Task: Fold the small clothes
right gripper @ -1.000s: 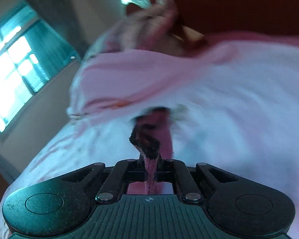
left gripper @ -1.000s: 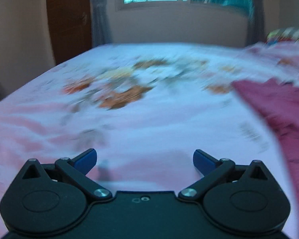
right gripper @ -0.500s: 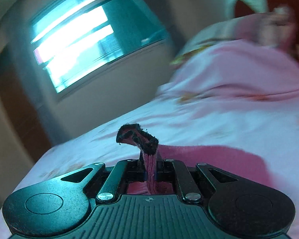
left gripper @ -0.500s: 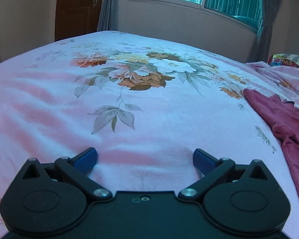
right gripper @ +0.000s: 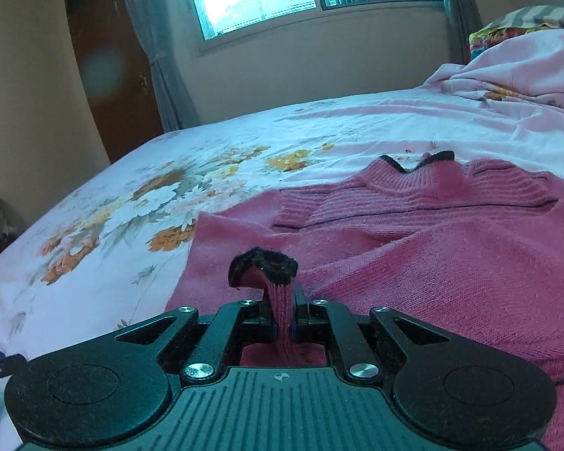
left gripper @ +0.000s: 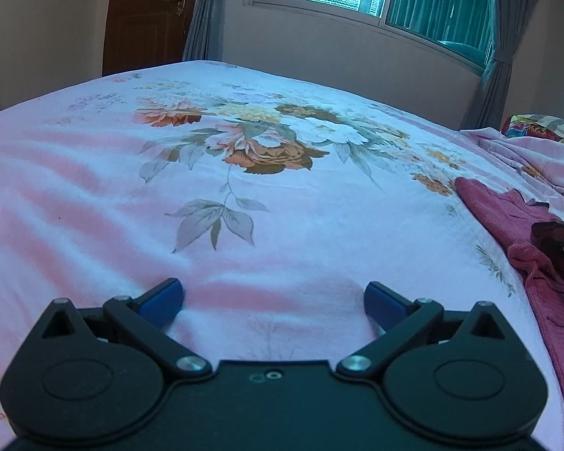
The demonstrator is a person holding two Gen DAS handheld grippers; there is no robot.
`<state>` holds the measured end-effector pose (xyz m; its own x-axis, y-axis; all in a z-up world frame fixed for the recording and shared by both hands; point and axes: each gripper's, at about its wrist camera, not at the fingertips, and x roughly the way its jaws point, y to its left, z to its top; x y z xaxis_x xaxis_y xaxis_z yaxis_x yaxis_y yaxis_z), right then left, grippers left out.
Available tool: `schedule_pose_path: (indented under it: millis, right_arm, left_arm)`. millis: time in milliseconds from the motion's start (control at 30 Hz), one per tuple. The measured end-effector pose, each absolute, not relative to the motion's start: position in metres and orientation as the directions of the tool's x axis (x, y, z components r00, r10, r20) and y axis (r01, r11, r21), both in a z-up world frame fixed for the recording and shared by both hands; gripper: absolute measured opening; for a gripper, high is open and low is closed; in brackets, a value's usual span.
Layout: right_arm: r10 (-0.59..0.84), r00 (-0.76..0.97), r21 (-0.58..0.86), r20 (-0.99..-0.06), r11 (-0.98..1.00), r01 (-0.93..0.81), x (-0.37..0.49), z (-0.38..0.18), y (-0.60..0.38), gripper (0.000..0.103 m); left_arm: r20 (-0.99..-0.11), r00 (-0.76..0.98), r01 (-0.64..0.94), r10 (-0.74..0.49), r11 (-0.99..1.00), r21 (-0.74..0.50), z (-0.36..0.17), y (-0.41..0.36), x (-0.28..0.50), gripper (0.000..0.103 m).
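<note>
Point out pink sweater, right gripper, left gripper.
pink sweater (right gripper: 451, 263), right wrist view, knit body.
right gripper (right gripper: 282, 310), right wrist view, shut on sleeve.
left gripper (left gripper: 272, 297), left wrist view, open gap.

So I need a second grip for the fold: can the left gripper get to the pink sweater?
Probably yes. The left gripper is open over bare bedsheet, and the pink sweater lies flat just to its right with nothing between.

Fuzzy ribbed-knit sweater (right gripper: 451, 248) — matt
</note>
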<state>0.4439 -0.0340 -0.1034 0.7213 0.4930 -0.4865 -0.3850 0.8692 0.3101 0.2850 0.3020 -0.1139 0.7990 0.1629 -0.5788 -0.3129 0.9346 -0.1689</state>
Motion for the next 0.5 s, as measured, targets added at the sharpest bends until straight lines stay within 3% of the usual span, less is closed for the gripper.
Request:
schedule_pose_path:
  millis: [500]
  right_arm:
    - [0.504,0.700,0.204,-0.506,0.858,-0.471,0.437,-0.101,0.001,0.007]
  left_arm:
    - [-0.581,0.795,-0.315,0.173,0.937,-0.153,-0.114,0.301,0.286,0.102]
